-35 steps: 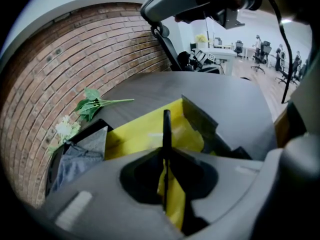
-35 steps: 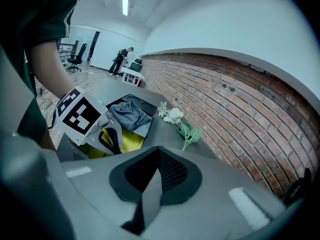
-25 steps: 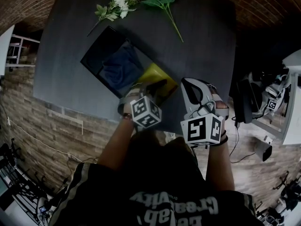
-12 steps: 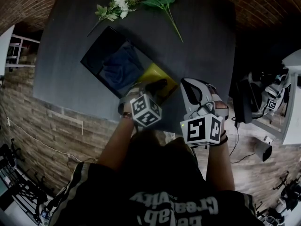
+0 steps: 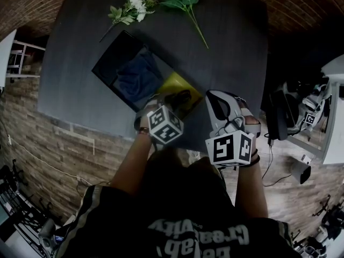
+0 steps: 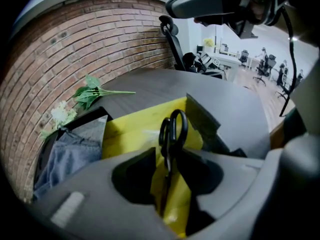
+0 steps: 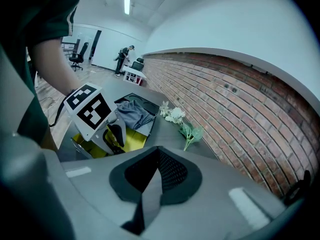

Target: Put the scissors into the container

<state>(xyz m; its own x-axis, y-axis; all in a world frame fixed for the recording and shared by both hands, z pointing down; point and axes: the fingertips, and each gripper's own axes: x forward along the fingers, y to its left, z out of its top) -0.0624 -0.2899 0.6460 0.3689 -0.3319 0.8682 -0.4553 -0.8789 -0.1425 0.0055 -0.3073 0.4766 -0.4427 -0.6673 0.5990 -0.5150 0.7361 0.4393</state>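
Observation:
Black-handled scissors stand handle-up over the yellow compartment of the black container. My left gripper is around them, its jaws opening; the blades hang between the pads, with yellow showing beside them. In the head view the left gripper sits at the container's near right corner, with the scissors at its tip. My right gripper hovers just right of it over the dark table; in its own view the right gripper is shut and empty.
Folded blue denim fills the container's other compartment. A white flower sprig and a green leafy stem lie at the table's far edge. The table's near edge is by my arms. Brick floor surrounds it.
The left gripper's jaws have parted around the scissors. Both grippers have stayed almost where they were.

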